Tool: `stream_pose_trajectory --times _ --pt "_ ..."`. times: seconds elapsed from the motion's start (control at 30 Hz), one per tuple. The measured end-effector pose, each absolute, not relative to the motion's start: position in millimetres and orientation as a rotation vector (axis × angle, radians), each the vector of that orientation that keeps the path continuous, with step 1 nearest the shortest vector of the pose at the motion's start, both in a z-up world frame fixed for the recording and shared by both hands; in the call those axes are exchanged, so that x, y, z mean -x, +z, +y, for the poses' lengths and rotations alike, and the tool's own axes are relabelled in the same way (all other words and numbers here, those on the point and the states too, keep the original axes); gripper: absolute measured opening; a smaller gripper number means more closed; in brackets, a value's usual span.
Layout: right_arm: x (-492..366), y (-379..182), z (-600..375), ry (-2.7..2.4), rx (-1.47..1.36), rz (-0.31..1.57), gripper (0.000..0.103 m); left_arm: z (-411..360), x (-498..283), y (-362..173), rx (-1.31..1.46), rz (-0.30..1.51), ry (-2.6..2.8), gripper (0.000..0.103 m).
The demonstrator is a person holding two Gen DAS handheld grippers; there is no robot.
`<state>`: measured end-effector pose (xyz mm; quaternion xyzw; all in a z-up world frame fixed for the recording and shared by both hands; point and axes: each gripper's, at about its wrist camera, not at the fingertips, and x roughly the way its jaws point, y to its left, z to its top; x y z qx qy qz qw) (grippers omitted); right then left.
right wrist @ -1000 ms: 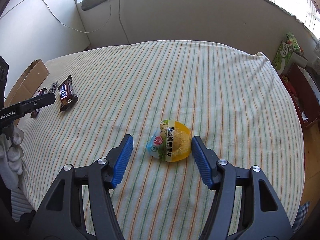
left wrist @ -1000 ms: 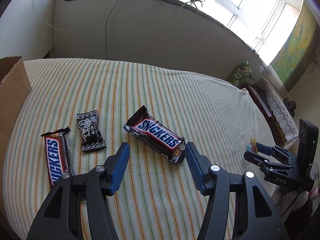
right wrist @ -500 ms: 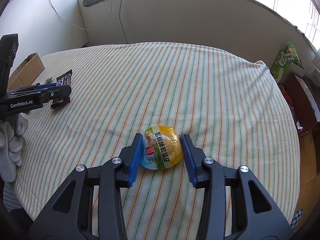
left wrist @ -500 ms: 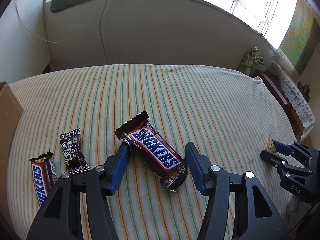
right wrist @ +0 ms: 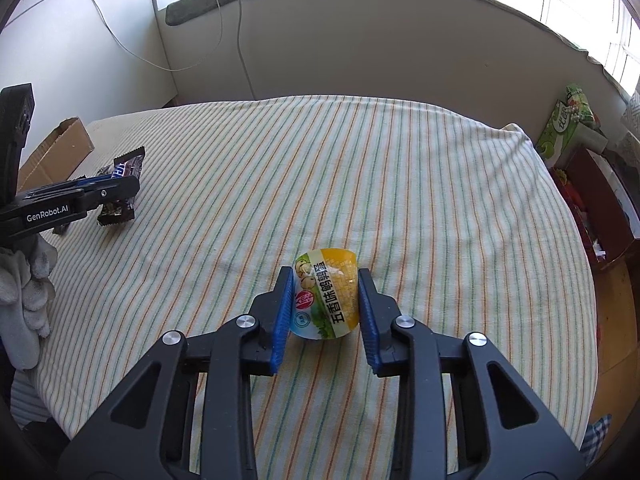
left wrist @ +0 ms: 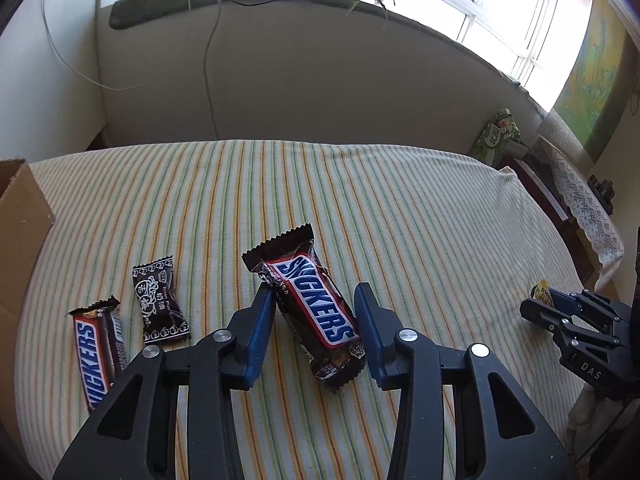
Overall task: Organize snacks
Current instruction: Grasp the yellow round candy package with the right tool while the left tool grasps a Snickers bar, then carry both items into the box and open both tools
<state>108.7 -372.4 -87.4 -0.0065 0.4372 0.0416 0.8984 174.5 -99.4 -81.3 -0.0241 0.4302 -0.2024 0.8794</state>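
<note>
In the left wrist view my left gripper [left wrist: 314, 300] is shut on a Snickers bar [left wrist: 310, 304], its blue pads pressing both sides, the bar tilted with one end up off the striped tablecloth [left wrist: 360, 200]. A second Snickers bar [left wrist: 96, 354] and a small black candy packet [left wrist: 160, 310] lie to its left. In the right wrist view my right gripper [right wrist: 325, 280] is shut on a yellow-and-green snack pouch [right wrist: 326, 292] on the cloth. The left gripper also shows at the left in the right wrist view [right wrist: 100, 190].
A cardboard box [left wrist: 20, 216] stands at the table's left edge, also in the right wrist view [right wrist: 56, 148]. A green carton [right wrist: 568, 128] and a dark red cabinet [right wrist: 592, 192] stand beyond the table's right edge. A grey wall runs behind the table.
My left gripper moved forward around the Snickers bar and closed on it. My right gripper closed on the yellow pouch.
</note>
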Motion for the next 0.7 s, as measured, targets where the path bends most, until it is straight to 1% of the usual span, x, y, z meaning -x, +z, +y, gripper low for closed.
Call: stream_pose_trajectory --times 0.13,0.4,0.7 --pt "-105 -81 -371 0.090 0.011 0.889 0.032 -96 -171 -74 0.062 0.875 -0.423 0.031" --pt "-104 -75 -365 0.097 0.016 0.871 0.031 -96 -166 -79 0.050 0.887 -0.432 0.031" --pt "-103 -50 -344 0.147 0.031 0.814 0.031 -66 -152 -42 0.095 0.791 -0.411 0.031"
